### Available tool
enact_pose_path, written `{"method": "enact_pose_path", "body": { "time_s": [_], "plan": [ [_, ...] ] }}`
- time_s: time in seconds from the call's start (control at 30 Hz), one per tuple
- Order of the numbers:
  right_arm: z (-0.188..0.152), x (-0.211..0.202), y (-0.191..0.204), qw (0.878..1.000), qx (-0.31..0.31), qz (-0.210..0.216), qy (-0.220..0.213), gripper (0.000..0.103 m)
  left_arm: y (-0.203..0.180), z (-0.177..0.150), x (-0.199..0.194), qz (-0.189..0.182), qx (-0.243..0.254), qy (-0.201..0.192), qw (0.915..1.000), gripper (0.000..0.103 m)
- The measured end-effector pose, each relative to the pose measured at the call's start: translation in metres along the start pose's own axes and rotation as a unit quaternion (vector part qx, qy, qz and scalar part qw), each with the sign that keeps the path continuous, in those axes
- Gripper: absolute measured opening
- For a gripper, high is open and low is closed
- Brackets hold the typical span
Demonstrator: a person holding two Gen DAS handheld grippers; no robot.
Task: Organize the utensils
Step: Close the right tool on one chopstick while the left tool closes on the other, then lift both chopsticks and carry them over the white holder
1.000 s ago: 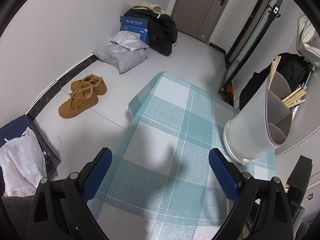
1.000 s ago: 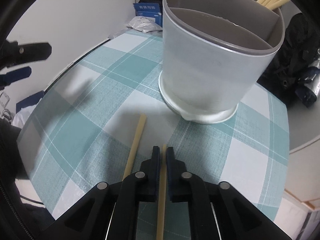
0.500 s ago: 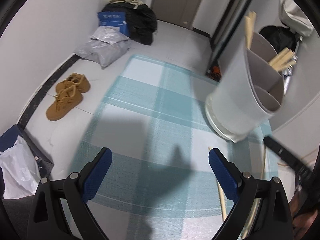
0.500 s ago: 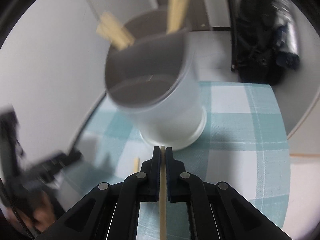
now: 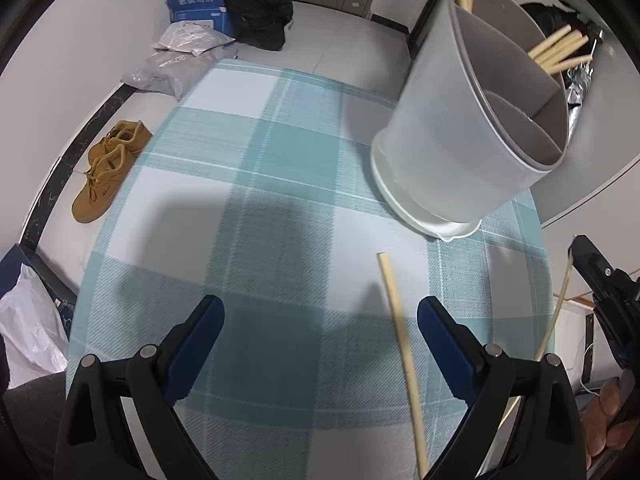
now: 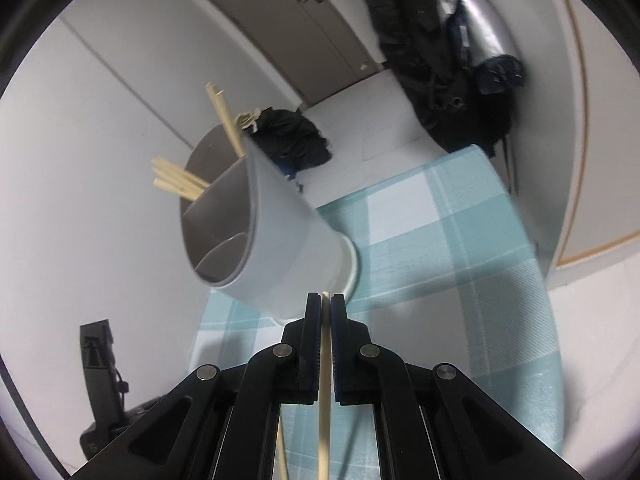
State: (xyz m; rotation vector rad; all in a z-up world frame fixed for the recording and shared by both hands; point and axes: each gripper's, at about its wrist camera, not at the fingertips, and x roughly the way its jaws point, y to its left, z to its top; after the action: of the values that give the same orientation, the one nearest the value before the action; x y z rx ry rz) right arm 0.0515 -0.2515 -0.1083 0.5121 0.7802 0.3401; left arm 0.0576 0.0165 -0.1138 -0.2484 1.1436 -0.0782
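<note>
We are holding a single chopstick (image 6: 325, 364) clamped between the pads of our right gripper (image 6: 326, 304), its tip sticking just past the fingertips and its length running back under the tool. Just beyond that tip, the grey divided utensil holder (image 6: 276, 248) is standing on the teal-and-white checked tablecloth (image 6: 460, 240), with more chopsticks (image 6: 176, 180) poking out of its far compartments, while the nearest compartment is looking empty. Our left gripper (image 5: 320, 324) is hovering above the cloth with its blue pads spread wide and nothing between them. A second loose chopstick (image 5: 400, 340) is lying on the cloth just inside the right-hand finger, pointing toward the holder's white base (image 5: 432, 220). At the far left, on the floor, a pair of tan shoes (image 5: 108, 168) is sitting beside the table.
</note>
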Motion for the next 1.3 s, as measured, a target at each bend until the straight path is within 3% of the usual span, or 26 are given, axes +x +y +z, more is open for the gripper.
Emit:
{"method": "enact_pose_path", "body": {
  "time_s": [0.27,0.43,0.53,0.7,0.8,1.0,1.3],
  "plan": [
    [0.006,-0.017,-0.022,0.999,0.041,0.0,-0.023,0.004,-0.025,0.004,0.019,0.04,0.032,0.018,0.9985,0.094],
    [0.011,-0.025,-0.03,0.998,0.052,0.0,-0.037,0.004,-0.031,0.005,0.027,0.069,0.029,0.031,0.9967,0.083],
    [0.012,-0.028,-0.031,0.998,0.057,0.003,-0.04,0.004,-0.037,0.006,0.027,0.099,0.037,0.031,0.9939,0.066],
    [0.013,-0.033,-0.028,0.998,0.047,0.002,-0.049,0.004,-0.048,0.004,0.024,0.093,0.035,0.033,0.9945,0.019],
    [0.014,-0.035,-0.028,0.997,0.048,0.005,-0.052,0.004,-0.053,0.003,0.026,0.088,0.033,0.036,0.995,0.004],
    [0.014,-0.04,-0.029,0.997,0.049,0.004,-0.057,0.004,-0.055,0.007,0.027,0.079,0.016,0.029,0.9963,0.002],
    [0.011,-0.048,-0.015,0.998,0.022,0.008,-0.066,0.004,-0.068,0.004,-0.017,0.045,0.039,-0.045,0.9972,0.002]
  ]
}}
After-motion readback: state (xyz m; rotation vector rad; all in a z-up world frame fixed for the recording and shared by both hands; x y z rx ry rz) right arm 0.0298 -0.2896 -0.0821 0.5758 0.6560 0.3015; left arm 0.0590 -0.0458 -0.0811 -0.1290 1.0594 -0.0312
